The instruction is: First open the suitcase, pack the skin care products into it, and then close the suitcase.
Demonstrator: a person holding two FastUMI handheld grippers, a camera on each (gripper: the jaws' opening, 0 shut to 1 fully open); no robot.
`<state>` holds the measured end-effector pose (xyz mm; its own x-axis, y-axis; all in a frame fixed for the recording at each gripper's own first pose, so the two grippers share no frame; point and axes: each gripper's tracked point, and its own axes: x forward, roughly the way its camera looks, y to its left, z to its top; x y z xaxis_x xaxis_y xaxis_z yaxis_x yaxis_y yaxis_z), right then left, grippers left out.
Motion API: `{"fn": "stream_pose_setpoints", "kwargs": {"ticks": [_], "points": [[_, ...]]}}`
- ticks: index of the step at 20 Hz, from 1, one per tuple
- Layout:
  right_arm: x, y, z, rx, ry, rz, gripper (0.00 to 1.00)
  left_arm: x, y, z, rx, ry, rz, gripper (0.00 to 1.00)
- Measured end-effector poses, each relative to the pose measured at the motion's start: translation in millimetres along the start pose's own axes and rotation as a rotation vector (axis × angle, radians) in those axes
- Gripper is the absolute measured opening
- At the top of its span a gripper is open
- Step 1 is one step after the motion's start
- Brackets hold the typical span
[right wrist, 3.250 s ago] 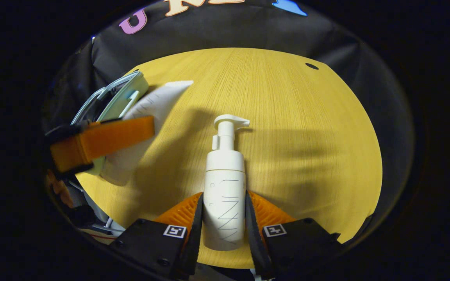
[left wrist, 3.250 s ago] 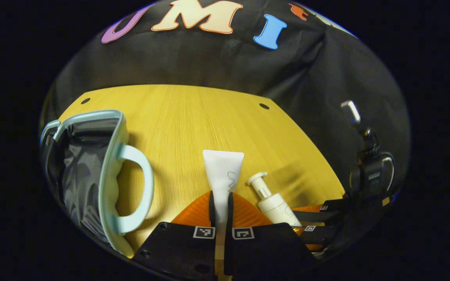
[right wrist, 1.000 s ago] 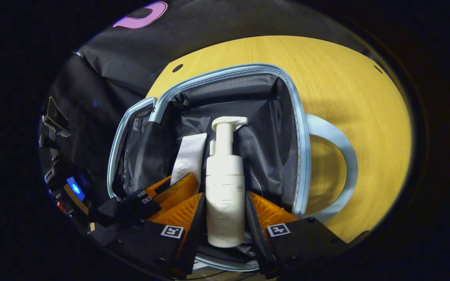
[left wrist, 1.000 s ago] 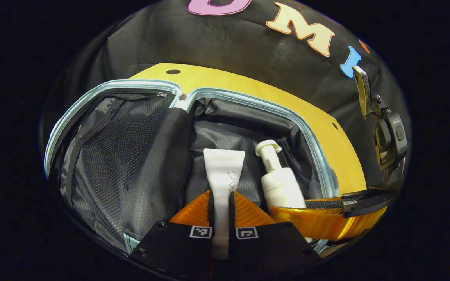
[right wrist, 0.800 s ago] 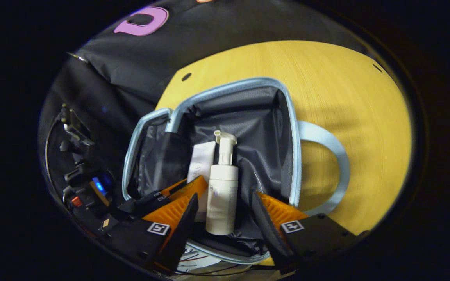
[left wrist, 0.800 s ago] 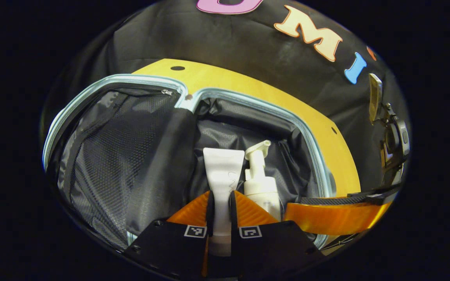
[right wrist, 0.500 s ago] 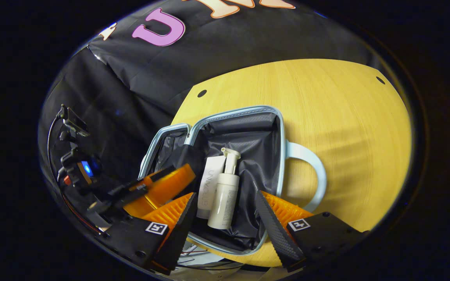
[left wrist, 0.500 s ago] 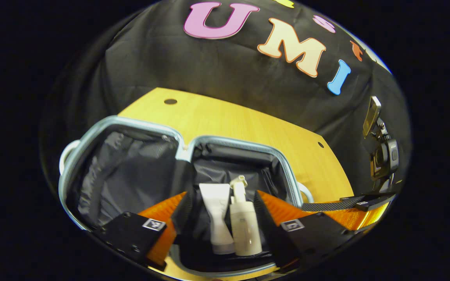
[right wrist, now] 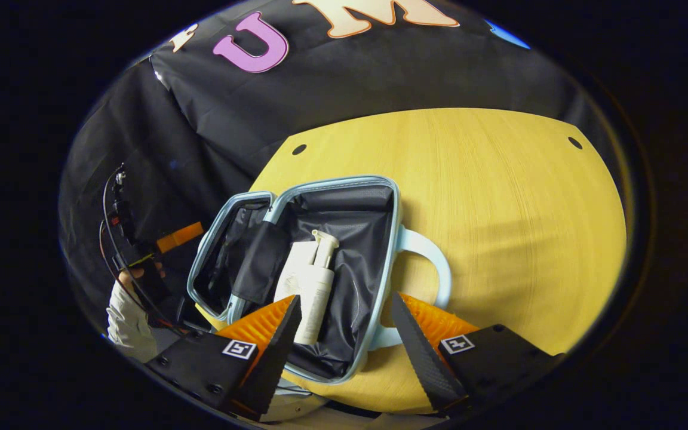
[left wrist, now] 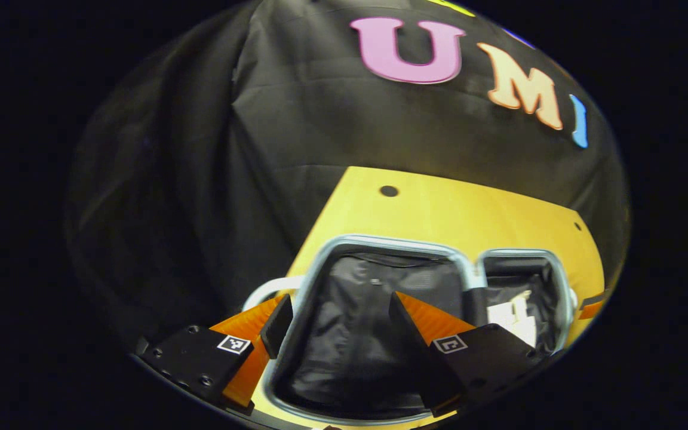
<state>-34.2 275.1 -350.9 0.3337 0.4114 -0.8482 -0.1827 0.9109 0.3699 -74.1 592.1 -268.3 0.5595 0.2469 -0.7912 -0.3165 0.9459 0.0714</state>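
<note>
Both grippers, left gripper [left wrist: 333, 322] and right gripper [right wrist: 346, 319], gape empty. Pump bottle [right wrist: 314, 289] and tube [right wrist: 294, 270] lie inside the open suitcase [right wrist: 393, 239]. Soft lid probably flops; I'd grab its stiff rim.

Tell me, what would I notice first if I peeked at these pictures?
The open suitcase lying flat on the yellow table, its dark lining showing. Inside the half by the handle, a white pump bottle and a white tube lie side by side. Both grippers, left and right, hover open above it.

Bottle [right wrist: 314, 285] + tube [right wrist: 294, 269] block suitcase [right wrist: 344, 184] half; mesh half free.
</note>
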Motion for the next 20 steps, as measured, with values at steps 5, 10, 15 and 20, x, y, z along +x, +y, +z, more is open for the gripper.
{"fn": "stream_pose_setpoints", "kwargs": {"ticks": [5, 10, 15, 20], "points": [[-6.6, -11.3, 6.6, 0.029, -0.007, -0.029, 0.96, 26.4, 66.1, -19.1, -0.073, 0.06, 0.072, 0.95], [-13.2, -25.1, 8.5, 0.029, -0.017, -0.065, 0.96, 53.5, 90.2, -64.1, -0.105, 0.219, 0.079, 0.94], [-17.4, -35.8, 1.0, 0.018, -0.003, -0.105, 0.96, 73.4, 91.8, -86.7, -0.124, 0.328, 0.017, 0.68], [-26.5, -38.3, 5.4, -0.004, -0.034, -0.1, 0.96, 61.7, 78.4, -68.8, -0.128, 0.282, 0.051, 0.02]]}}
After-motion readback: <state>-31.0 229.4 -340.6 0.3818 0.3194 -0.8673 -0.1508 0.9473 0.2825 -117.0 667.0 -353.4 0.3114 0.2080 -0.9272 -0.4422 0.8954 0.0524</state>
